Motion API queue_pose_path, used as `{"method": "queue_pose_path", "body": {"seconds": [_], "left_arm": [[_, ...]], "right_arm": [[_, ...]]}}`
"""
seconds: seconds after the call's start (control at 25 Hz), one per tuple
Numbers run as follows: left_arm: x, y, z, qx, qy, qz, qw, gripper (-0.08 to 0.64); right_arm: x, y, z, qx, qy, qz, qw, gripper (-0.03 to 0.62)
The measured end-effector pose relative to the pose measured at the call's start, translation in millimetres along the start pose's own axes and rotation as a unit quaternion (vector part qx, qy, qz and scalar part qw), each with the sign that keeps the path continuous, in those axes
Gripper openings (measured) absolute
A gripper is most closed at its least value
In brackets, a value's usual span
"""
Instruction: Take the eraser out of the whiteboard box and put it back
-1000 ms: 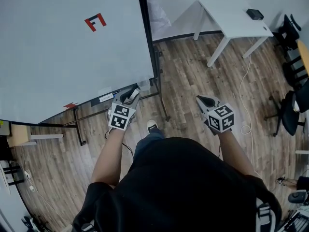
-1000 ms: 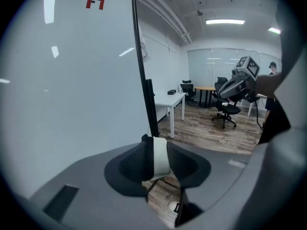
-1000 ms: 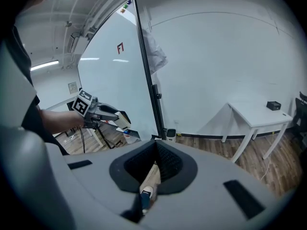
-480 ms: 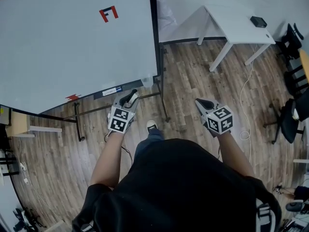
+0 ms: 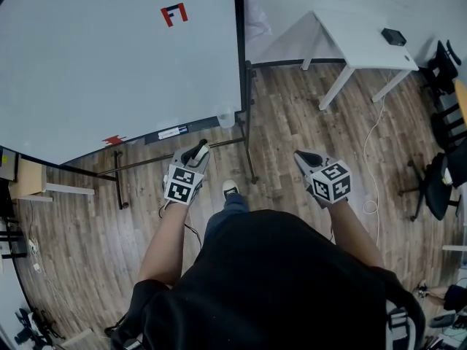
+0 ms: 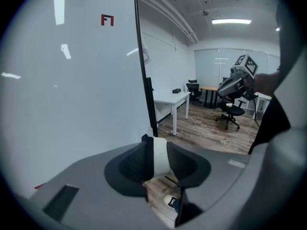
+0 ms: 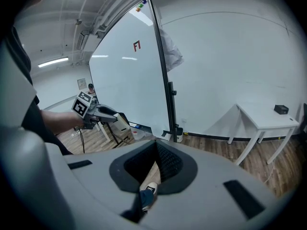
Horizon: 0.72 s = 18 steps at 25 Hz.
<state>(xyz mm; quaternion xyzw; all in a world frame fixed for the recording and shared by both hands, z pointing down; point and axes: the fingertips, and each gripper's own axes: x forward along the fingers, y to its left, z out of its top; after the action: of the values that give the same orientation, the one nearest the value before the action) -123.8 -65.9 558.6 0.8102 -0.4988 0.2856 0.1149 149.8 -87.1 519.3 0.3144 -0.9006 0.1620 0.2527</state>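
While my left gripper (image 5: 198, 150) pinches the eraser (image 6: 160, 156) between part-spread jaws, I should carry it level towards the whiteboard box (image 5: 171, 132) below the whiteboard (image 5: 109, 57) and line it up before releasing. My right gripper (image 5: 302, 155) is closed and empty.
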Motion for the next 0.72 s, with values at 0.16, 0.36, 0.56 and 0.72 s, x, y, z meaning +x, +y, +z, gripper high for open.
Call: {"method": "queue_pose_path", "body": {"seconds": [0.16,0.36,0.56,0.72], "left_arm": [[-4.0,-2.3,-4.2,-0.005,-0.001,0.002,1.0000,0.141],[-5.2,-2.0,-5.2,-0.006,0.001,0.002,1.0000,0.141],[-8.6,-2.6,-0.5,-0.008,-0.002,0.000,1.0000,0.142],[-5.8,-0.3,-0.3,-0.008,-0.002,0.000,1.0000,0.141]], "right_arm": [[0.5,5.3,-2.0,0.000,0.000,0.003,1.000,-0.005],[2.8,7.0,-2.4,-0.002,0.001,0.005,1.000,-0.005],[1.2,7.3,-0.9,-0.001,0.001,0.005,1.000,-0.005],[3.4,6.1,-0.4,0.001,0.001,0.005,1.000,-0.005]]}}
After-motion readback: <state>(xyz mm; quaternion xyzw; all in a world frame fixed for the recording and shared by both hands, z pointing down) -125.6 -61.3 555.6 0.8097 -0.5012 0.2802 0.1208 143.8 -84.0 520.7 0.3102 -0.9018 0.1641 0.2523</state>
